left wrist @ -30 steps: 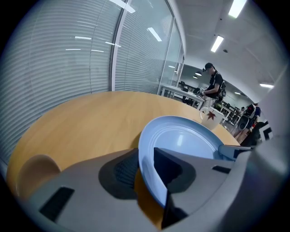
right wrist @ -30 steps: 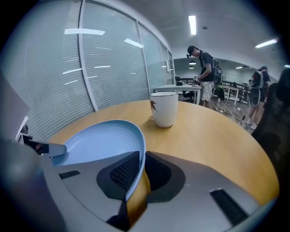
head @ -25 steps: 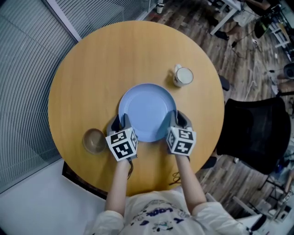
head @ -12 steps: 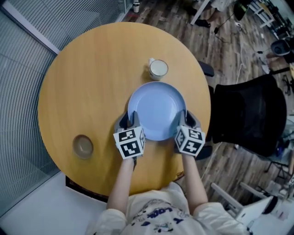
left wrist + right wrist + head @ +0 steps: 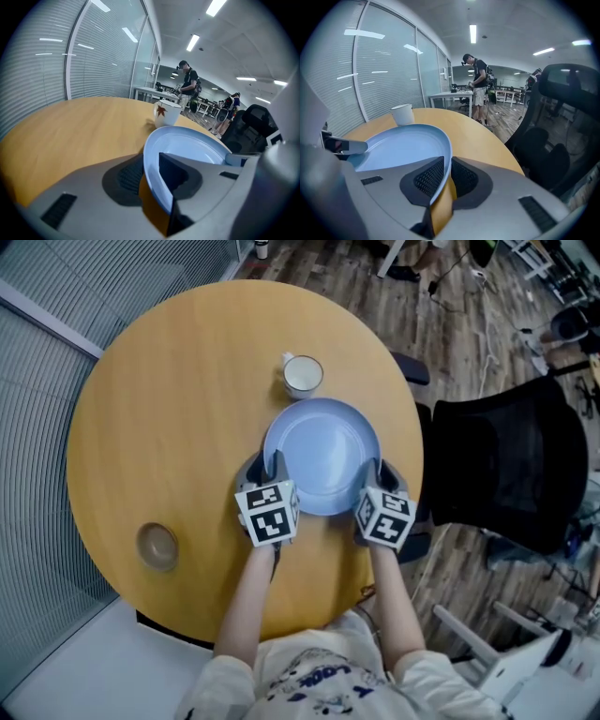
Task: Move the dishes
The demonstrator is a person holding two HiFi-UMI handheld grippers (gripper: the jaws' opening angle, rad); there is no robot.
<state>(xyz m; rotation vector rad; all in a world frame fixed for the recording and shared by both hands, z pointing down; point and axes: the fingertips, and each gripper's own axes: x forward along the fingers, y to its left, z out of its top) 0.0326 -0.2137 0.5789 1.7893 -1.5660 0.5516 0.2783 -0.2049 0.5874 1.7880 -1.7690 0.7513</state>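
A light blue plate (image 5: 322,454) is held over the round wooden table (image 5: 169,399), near its right side. My left gripper (image 5: 269,472) is shut on the plate's near-left rim (image 5: 151,173). My right gripper (image 5: 378,476) is shut on its near-right rim (image 5: 446,161). A white mug (image 5: 303,375) stands just beyond the plate; the left gripper view shows a red leaf print on the mug (image 5: 167,113), and it also appears in the right gripper view as a plain white mug (image 5: 402,114). A small brownish bowl (image 5: 157,545) sits at the table's near-left edge.
A black office chair (image 5: 506,465) stands close to the table's right edge. A slatted glass wall (image 5: 37,315) runs along the left. People stand at desks far behind the table (image 5: 477,84). The floor is wood plank (image 5: 450,343).
Both grippers have carried the plate to the right across the table, closer to the mug. The bowl now lies farther to their left.
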